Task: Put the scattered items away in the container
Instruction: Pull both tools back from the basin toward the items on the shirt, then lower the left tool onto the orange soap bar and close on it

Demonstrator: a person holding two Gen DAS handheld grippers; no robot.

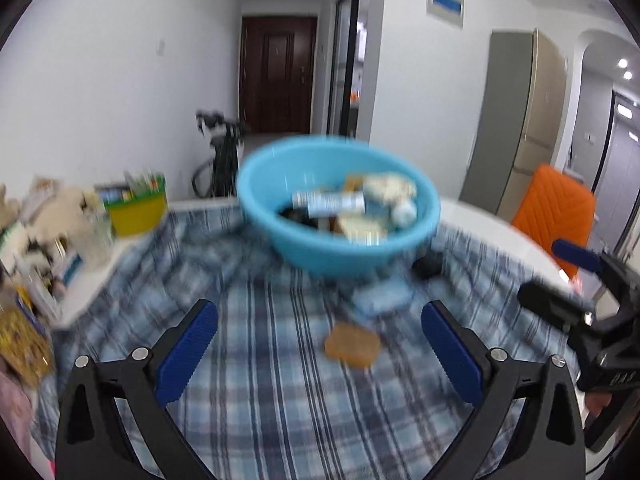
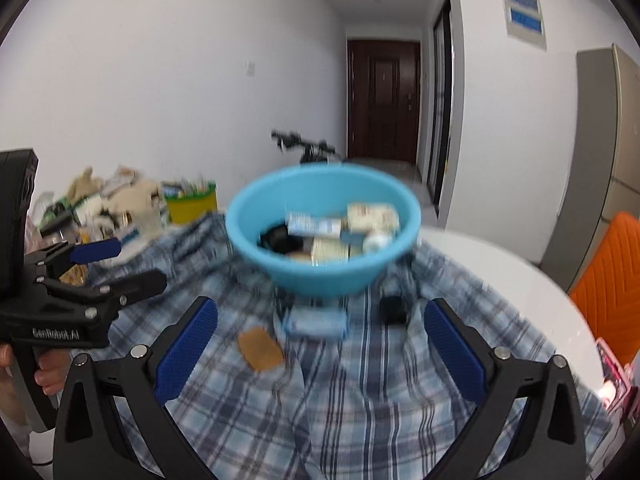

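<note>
Both views are blurred. The left gripper [image 1: 318,344] and right gripper [image 2: 320,344] hang above the blue plaid cloth [image 2: 360,400] with jaws spread wide, holding nothing. The round light-blue plastic basin [image 2: 320,276] already holds several packets; a flat tan oblong piece [image 2: 260,349], a pale blue packet [image 2: 314,322] and a small black object [image 2: 393,309] lie before it on the cloth.

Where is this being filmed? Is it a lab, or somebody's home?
Most likely a lived-in flat, not a lab. A dark wooden front door closes a hallway, a tall beige fridge stands at the right, and the round white table carries a blue plaid cloth and a light blue plastic basin of odds and ends.
</note>
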